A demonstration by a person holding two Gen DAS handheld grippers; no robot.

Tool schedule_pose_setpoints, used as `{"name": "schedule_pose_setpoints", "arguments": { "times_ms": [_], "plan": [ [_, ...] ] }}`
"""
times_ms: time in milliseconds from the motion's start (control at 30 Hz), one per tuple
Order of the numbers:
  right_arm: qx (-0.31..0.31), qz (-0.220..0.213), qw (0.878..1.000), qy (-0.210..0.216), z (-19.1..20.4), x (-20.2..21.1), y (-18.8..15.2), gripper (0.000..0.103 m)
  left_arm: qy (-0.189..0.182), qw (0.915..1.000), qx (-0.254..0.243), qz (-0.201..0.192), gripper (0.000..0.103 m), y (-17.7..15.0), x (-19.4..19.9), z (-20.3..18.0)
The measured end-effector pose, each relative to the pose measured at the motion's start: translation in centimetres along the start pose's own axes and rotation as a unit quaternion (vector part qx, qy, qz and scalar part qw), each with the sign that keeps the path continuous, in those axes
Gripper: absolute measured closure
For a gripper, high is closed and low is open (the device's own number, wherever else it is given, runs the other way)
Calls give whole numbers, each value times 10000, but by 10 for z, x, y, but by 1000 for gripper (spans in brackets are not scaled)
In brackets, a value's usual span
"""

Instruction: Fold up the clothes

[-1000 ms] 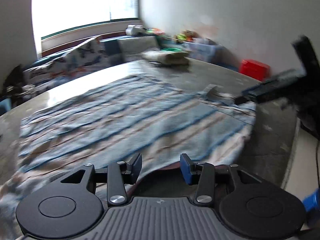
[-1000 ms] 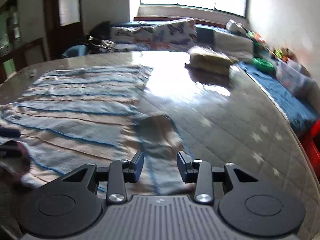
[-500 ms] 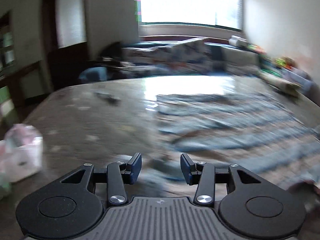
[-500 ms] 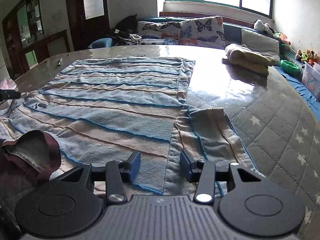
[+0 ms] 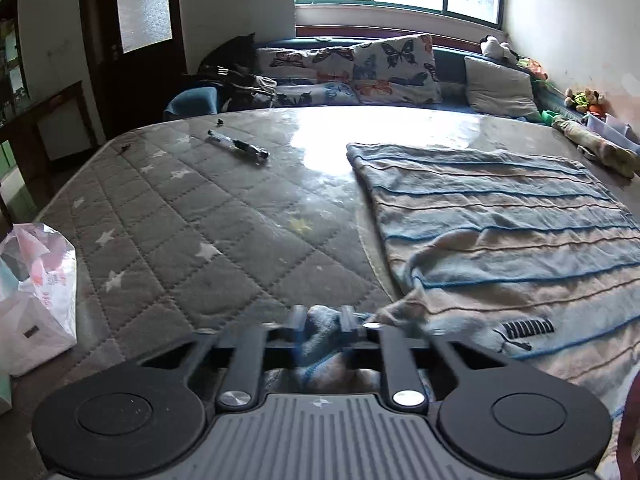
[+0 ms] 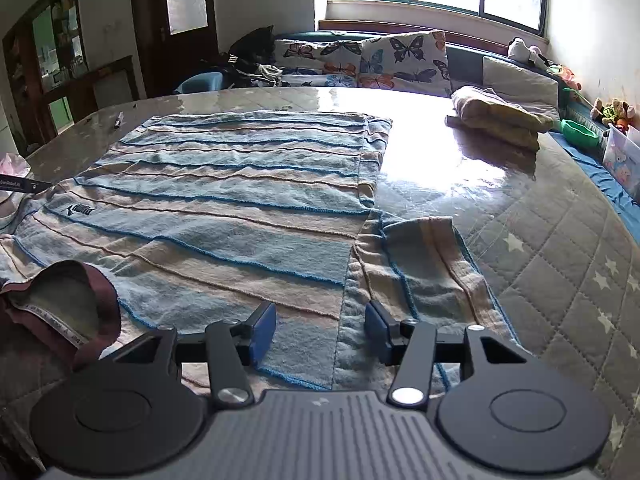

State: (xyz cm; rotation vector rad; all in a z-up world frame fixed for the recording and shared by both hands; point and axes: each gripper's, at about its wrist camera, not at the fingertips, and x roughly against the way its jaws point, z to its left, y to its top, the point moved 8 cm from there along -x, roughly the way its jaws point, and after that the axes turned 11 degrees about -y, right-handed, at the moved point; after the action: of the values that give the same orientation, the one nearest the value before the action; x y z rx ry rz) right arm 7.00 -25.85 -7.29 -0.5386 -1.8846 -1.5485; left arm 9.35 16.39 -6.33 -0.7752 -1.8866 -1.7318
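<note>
In the left wrist view, the left hand-held gripper [image 5: 322, 318] has just been closing, and its jaws now stand together, clamped on a bunched piece of the striped sweater [image 5: 500, 240], apparently its left sleeve end, which a second ago lay free in front of open jaws. The rest of the garment lies spread flat to the right on the quilted desk cover [image 5: 180, 248], logo [image 5: 528, 326] facing up near the gripper. A pen [image 5: 238, 146] lies well apart at the far side, and a plastic bag [image 5: 36, 300] sits at the left edge. This fresh pinch suggests the sleeve fold is ready to begin on this side. In the right wrist view, the right hand-held gripper [image 6: 320, 330] has its jaws apart and has just been opening a little further; they hover over the fabric where the body meets the right sleeve [image 6: 424, 264], which lies angled out from the side seam, and nothing is pressed between the pads. The maroon collar [image 6: 64, 304] sits at lower left, so the neckline is nearest the person. A folded garment [image 6: 496, 118] rests far off near the cushions. The right side probably still needs its grip before both sleeves can be brought inward.
</note>
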Motion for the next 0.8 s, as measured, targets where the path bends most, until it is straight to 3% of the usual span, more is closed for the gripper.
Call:
{"name": "schedule_pose_setpoints", "arguments": {
  "times_ms": [133,367,433,500,633,800],
  "plan": [
    [21,2,10000,-6,0,-1,0,51,231,9994,-49,-243,98,1,12,-4],
    [67,-28,10000,-2,1,-2,0,49,456,9989,40,-136,97,-3,5,4],
    [77,-27,10000,3,0,-2,0,49,529,9986,28,-87,93,-4,2,6],
    [90,-24,10000,9,0,-2,0,49,636,9979,-46,-90,80,-3,3,7],
    [149,-4,9999,53,3,1,3,50,839,9962,-104,-188,77,-1,16,8],
    [393,-134,9984,390,22,17,11,50,484,9976,-310,-380,78,-2,43,-22]
  ]
}}
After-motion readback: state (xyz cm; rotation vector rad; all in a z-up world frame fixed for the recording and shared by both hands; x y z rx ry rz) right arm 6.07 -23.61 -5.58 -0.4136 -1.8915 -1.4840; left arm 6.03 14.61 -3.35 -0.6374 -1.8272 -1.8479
